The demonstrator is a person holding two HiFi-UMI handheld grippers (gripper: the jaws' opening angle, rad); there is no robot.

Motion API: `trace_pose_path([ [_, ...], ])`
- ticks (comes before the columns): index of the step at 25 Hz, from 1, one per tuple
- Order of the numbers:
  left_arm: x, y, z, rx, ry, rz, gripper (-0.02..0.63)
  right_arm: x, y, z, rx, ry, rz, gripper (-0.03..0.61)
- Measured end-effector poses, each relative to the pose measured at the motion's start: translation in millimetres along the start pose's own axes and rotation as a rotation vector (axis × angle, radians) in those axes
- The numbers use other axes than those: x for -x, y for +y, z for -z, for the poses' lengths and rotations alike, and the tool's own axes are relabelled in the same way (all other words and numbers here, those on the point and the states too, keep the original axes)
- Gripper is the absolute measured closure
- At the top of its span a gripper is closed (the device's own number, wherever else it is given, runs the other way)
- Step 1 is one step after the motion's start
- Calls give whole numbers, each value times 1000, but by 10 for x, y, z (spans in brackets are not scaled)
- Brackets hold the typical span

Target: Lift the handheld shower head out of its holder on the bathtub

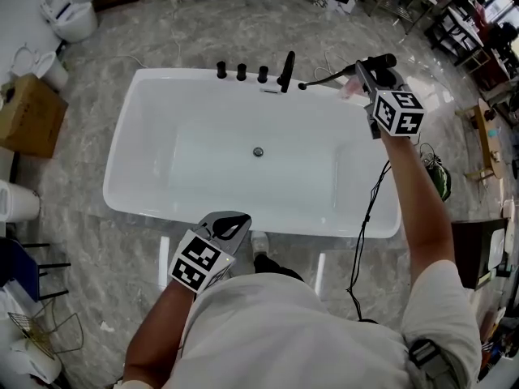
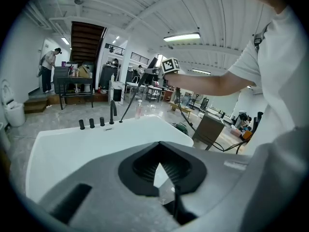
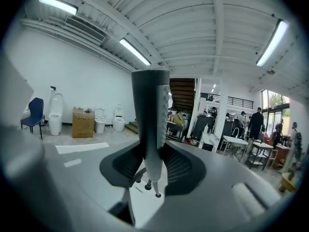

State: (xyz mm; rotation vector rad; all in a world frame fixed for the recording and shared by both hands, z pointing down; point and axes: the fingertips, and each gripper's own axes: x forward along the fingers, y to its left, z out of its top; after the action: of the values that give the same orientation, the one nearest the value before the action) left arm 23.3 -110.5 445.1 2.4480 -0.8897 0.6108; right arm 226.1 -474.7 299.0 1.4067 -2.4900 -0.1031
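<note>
Right gripper view: clamps the shower head (image 3: 151, 110) upright between the jaws of the right gripper (image 3: 153, 170), clear above the bathtub (image 3: 142, 204) below. Shows the left gripper (image 2: 158, 150) pinched shut, empty, tub ahead.

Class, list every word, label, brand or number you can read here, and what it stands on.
No text can be read.
Marker cubes: only black-and-white square patterns, no letters.
Cardboard box: any print is too small to read.
</note>
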Motion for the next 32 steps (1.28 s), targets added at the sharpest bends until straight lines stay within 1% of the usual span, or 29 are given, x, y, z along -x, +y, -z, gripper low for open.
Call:
trace_pose_path([
  [16,289,-227,103,-42,-25,43,607,971,293,-539,31,-78,41,433],
  [25,464,-384,229,-57,-35,64,607,1536,590,-863,45,-131,44,433],
  [32,596,-487,366,-71,-35,70,607,1952,823,-1011,59,-160,50,433],
])
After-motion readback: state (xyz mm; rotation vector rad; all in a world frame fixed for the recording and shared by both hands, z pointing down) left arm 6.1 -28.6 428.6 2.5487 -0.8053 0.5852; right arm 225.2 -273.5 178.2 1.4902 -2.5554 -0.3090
